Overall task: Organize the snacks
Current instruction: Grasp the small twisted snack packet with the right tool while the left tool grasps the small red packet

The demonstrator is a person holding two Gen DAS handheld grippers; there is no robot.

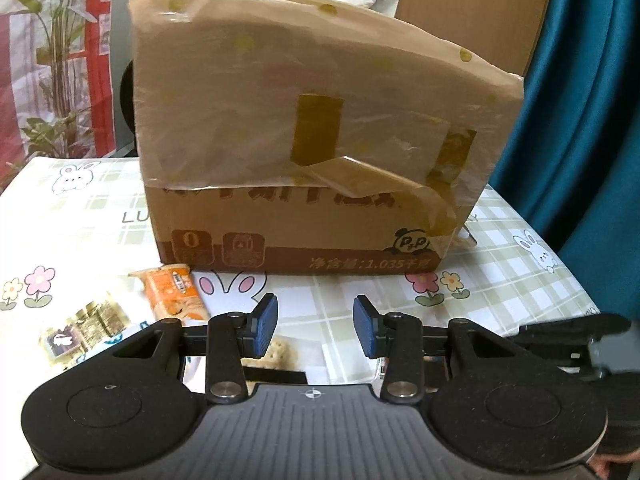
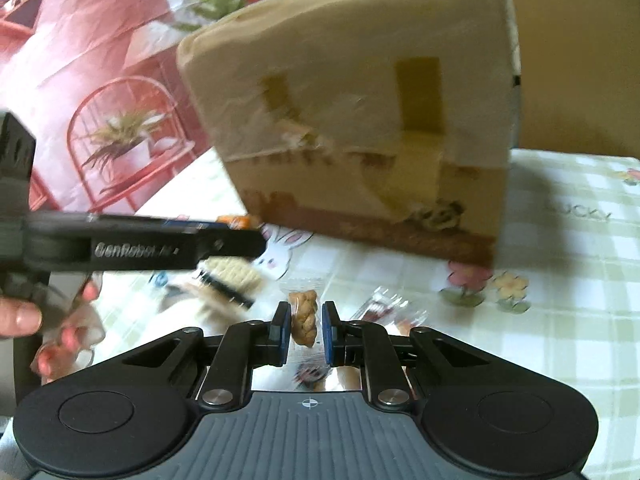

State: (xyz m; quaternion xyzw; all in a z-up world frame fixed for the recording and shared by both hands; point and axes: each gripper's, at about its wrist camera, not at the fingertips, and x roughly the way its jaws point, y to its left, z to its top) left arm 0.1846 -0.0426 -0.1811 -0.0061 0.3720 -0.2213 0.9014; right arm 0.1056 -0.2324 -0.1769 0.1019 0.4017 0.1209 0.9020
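A tall cardboard box (image 1: 312,136) wrapped in tape stands on the table, also seen in the right wrist view as the box (image 2: 360,120). My left gripper (image 1: 316,326) hangs open in front of it, nothing between its blue pads. An orange snack packet (image 1: 176,292), a brown packet (image 1: 86,328) and a cracker packet (image 1: 280,354) lie near it. My right gripper (image 2: 306,328) is shut on a twisted brown pastry in clear wrap (image 2: 305,318), lifted above the table. The left gripper body (image 2: 140,242) crosses the right wrist view at left, with a hand (image 2: 24,316) on it.
The table (image 1: 500,248) has a checked cloth with rabbits and flowers. More wrapped snacks (image 2: 384,308) lie on it below my right gripper. A blue curtain (image 1: 580,100) hangs at right, and a red printed sheet (image 2: 80,60) lies beyond the table's left edge.
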